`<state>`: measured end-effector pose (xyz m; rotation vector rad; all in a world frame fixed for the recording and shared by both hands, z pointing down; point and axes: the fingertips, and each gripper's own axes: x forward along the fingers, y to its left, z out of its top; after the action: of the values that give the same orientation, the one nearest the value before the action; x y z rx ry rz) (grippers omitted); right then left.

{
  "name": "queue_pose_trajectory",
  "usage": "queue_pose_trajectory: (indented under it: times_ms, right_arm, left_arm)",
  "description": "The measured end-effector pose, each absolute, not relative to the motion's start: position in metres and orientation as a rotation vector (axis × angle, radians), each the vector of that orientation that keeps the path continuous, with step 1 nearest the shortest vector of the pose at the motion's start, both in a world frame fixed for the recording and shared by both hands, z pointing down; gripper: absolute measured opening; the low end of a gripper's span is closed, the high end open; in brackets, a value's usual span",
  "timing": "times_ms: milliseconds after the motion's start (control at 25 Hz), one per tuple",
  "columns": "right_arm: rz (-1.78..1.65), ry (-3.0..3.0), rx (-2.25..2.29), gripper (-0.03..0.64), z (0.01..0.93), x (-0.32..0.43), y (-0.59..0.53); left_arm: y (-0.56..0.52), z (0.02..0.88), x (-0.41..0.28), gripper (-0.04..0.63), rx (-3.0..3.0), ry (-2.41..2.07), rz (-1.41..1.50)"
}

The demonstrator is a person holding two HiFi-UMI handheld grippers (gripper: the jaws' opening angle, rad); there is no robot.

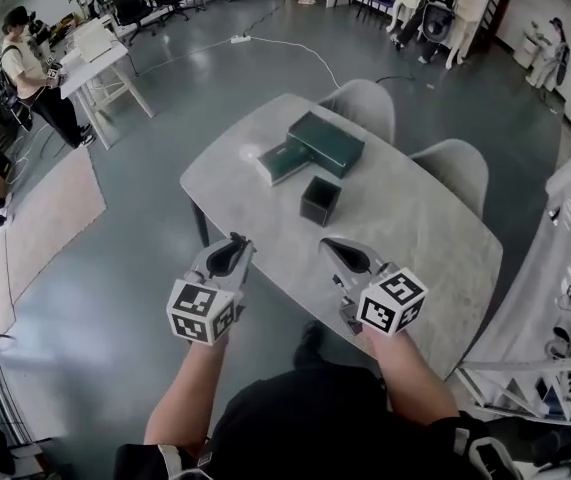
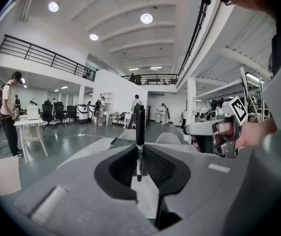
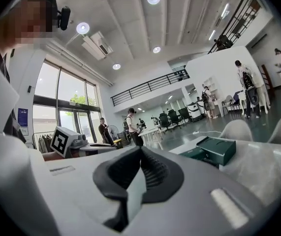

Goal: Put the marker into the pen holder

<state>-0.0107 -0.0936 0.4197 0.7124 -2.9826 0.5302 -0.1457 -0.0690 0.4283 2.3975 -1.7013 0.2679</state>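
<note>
The black marker [image 2: 140,127] stands upright between the jaws of my left gripper [image 2: 139,150], which is shut on its lower part. In the head view my left gripper [image 1: 236,242] hovers off the table's near left edge, short of the black square pen holder [image 1: 320,200] on the grey table [image 1: 415,228]. My right gripper [image 1: 331,246] is beside it over the near edge, and in its own view my right gripper [image 3: 140,151] has its pads together with nothing between them. The holder is not seen in either gripper view.
Two green boxes [image 1: 313,146] lie on the table beyond the holder, also visible as green boxes [image 3: 214,150]. Two grey chairs [image 1: 365,106] stand at the far side. A railing [image 1: 565,268] runs along the right. People stand at desks far off.
</note>
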Motion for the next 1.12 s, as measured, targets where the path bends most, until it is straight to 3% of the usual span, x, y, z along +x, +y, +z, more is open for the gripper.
queue_pose_trajectory:
  times_ms: [520, 1120]
  right_arm:
    - [0.706, -2.904, 0.822, 0.002, 0.443, -0.005, -0.206]
    - [0.824, -2.780, 1.000, 0.002, 0.475, -0.001, -0.249]
  left_arm:
    - [-0.205, 0.434, -0.137, 0.052, 2.467, -1.538, 0.241]
    - [-0.303, 0.491, -0.098, 0.052, 2.547, -1.171, 0.274]
